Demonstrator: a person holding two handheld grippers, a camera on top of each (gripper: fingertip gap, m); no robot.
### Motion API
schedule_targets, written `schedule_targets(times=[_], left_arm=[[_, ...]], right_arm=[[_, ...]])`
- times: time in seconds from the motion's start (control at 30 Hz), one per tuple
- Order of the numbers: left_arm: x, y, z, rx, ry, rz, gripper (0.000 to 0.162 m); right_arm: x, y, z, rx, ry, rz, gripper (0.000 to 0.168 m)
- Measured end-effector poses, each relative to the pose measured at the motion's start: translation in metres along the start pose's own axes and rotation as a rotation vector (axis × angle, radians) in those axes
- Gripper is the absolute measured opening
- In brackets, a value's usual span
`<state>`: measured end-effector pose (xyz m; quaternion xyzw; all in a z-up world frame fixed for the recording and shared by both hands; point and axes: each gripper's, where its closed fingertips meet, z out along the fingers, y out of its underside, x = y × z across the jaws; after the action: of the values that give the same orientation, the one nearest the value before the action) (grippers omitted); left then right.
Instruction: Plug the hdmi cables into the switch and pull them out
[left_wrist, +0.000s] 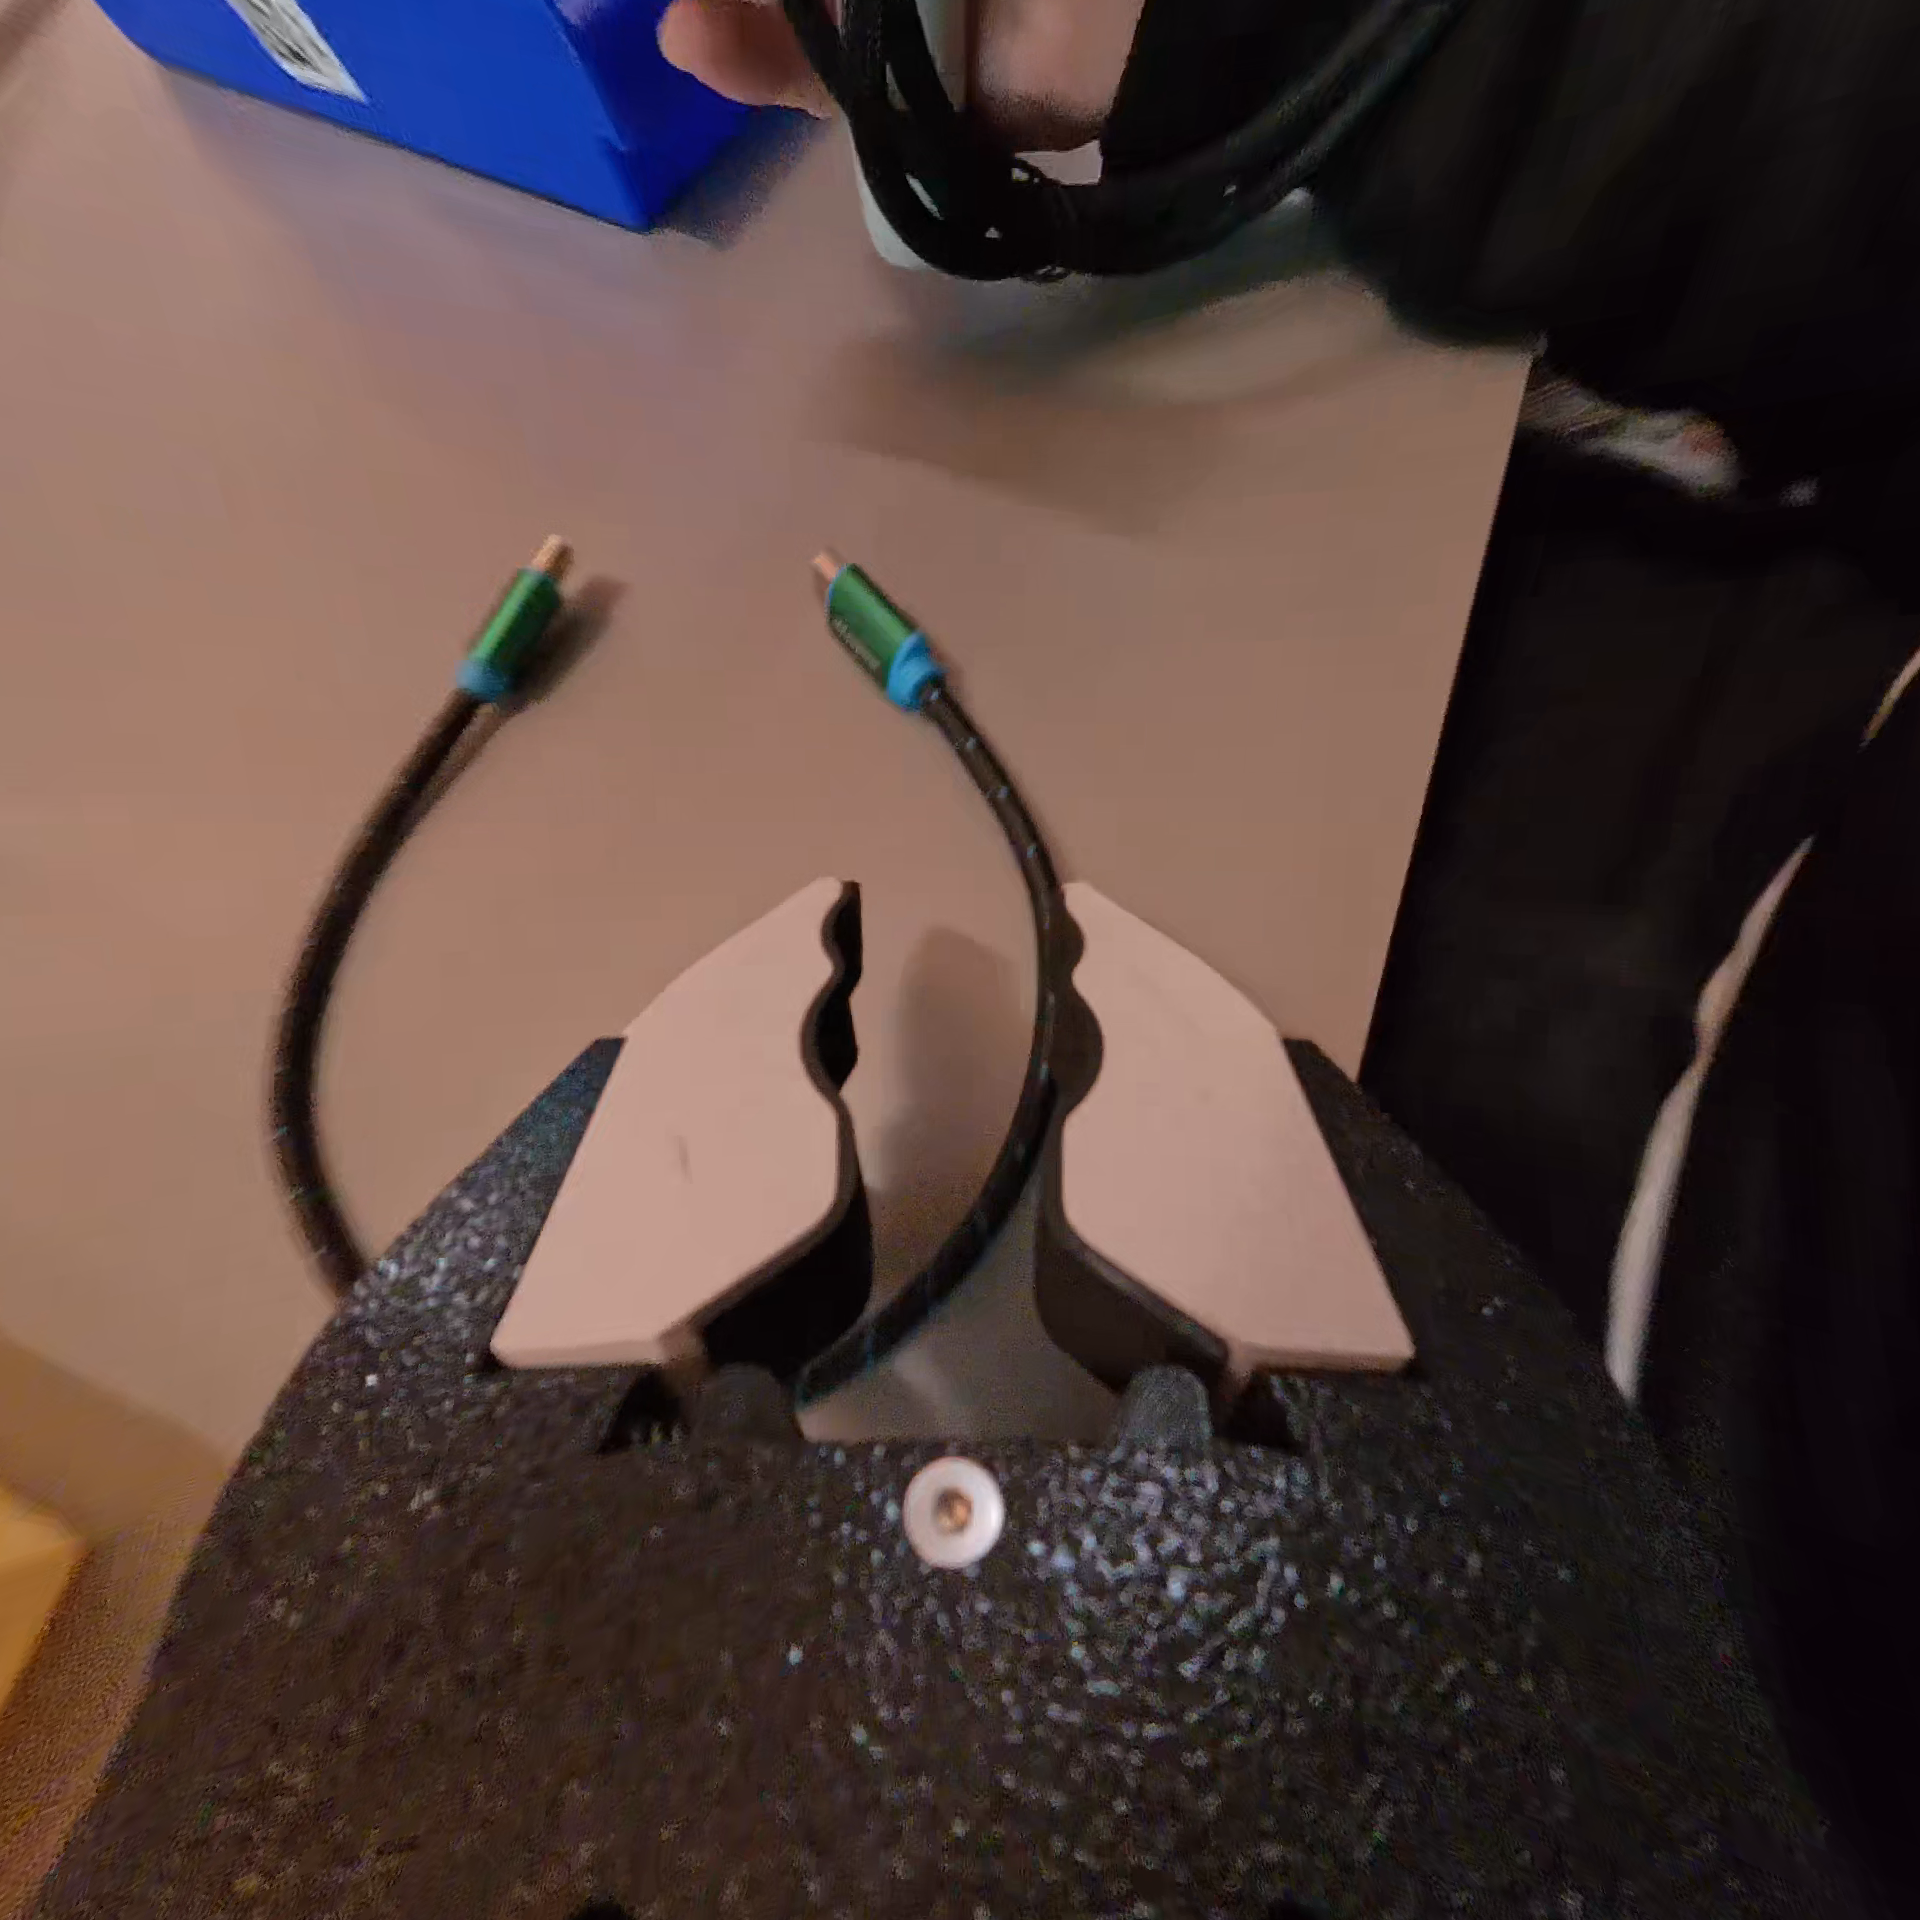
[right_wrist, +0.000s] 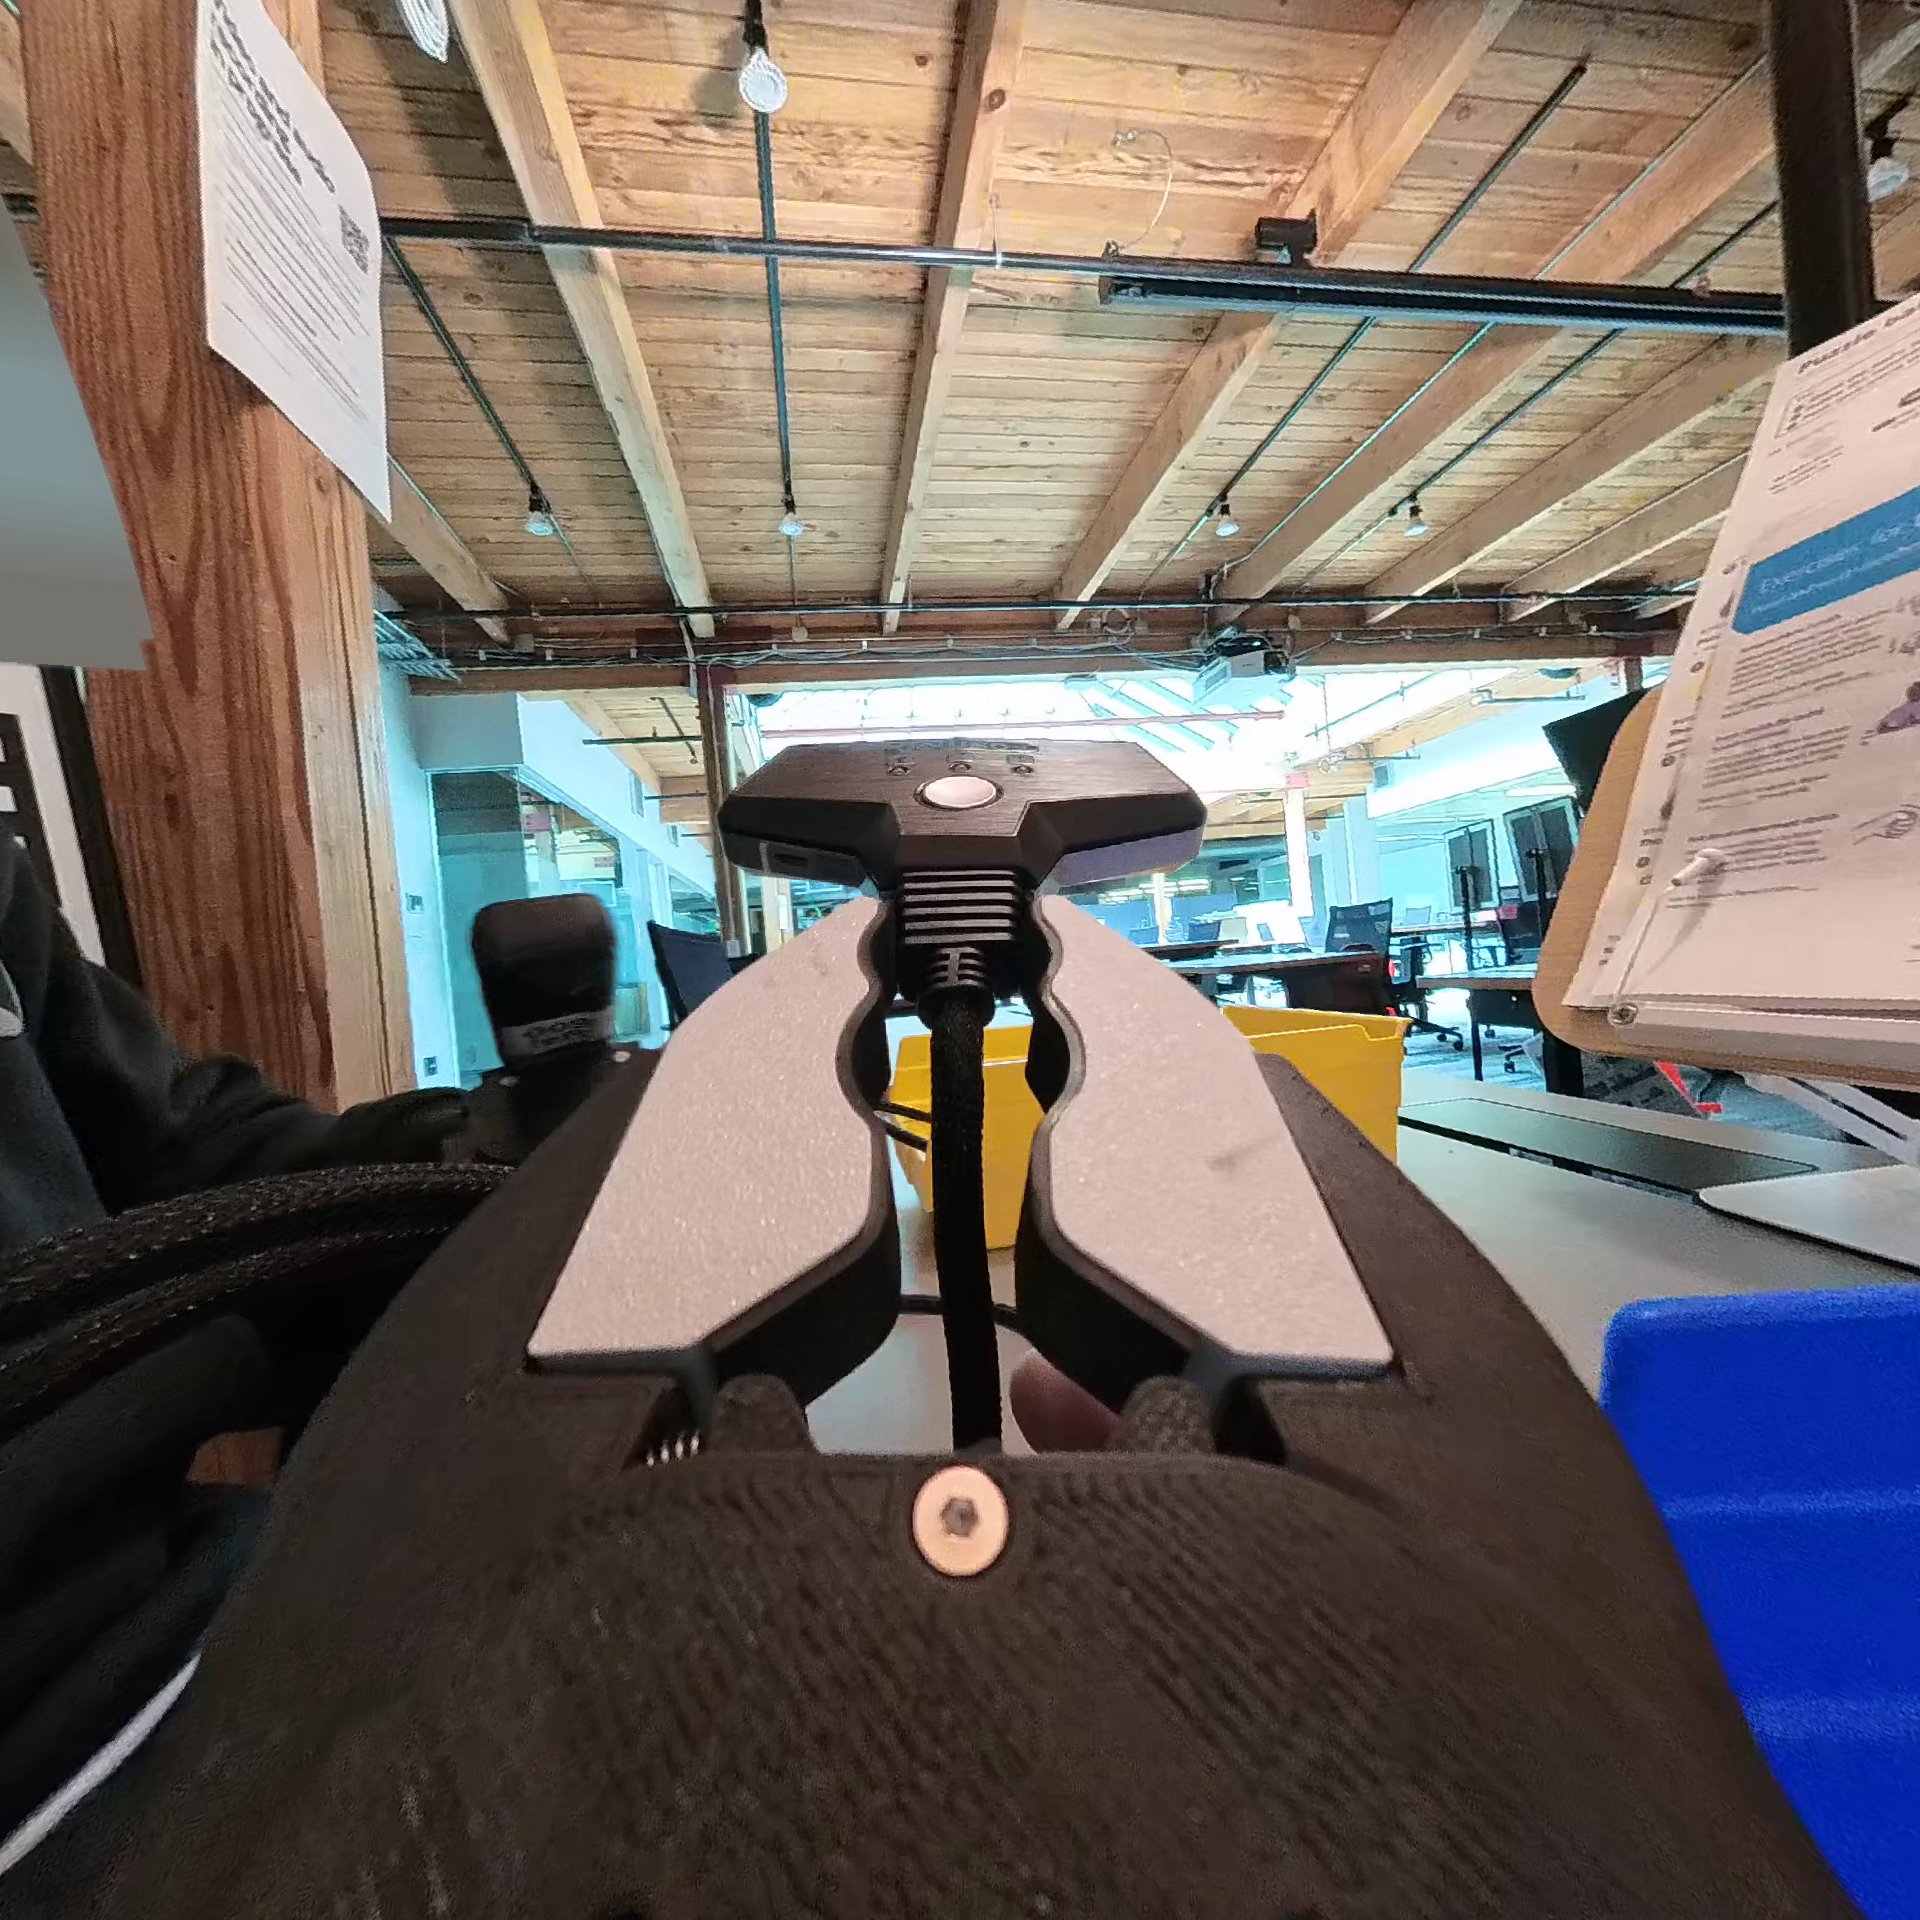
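Holding the switch (right_wrist: 961, 821) by its ribbed neck, our right gripper (right_wrist: 961, 920) had its fingers closed on it, lifting it off the table with its black braided cord hanging down between them. Our left gripper (left_wrist: 961, 899) hovered over the table (left_wrist: 312, 416) with its fingers parted and gripping nothing, though one cable (left_wrist: 1023, 935) ran through the gap along the right finger. Both green plugs (left_wrist: 871, 629) lay unplugged on the table, apart, tips pointing away from us. A blue box (left_wrist: 468, 94) sat at the far edge.
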<state>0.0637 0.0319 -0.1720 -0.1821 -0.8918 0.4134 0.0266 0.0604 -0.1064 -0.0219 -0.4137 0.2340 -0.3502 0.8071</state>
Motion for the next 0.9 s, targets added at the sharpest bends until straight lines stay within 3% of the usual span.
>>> schedule_targets(times=[0.1,0.23,0.47,0.7,0.8,0.9], left_arm=[[-0.004,-0.011,0.025,-0.046,0.038,-0.064,0.03],[0.001,-0.013,0.048,-0.141,0.071,-0.007,0.026],[-0.031,-0.016,0.049,-0.2,-0.01,0.192,0.005],[-0.037,-0.066,0.008,0.078,0.244,-0.076,0.006],[-0.025,-0.071,-0.011,0.145,0.372,-0.153,0.006],[-0.033,-0.076,-0.034,0.213,0.396,-0.211,0.006]], right_arm=[[-0.003,-0.001,0.0,0.008,-0.015,0.007,0.022],[-0.003,-0.002,-0.001,0.01,-0.015,0.008,0.022],[0.0,-0.003,-0.002,0.002,-0.009,-0.002,0.022],[-0.011,-0.007,-0.005,0.017,-0.094,0.026,0.022],[-0.018,-0.005,-0.004,0.009,-0.141,0.028,0.022],[-0.016,-0.003,-0.003,0.003,-0.135,0.035,0.022]])
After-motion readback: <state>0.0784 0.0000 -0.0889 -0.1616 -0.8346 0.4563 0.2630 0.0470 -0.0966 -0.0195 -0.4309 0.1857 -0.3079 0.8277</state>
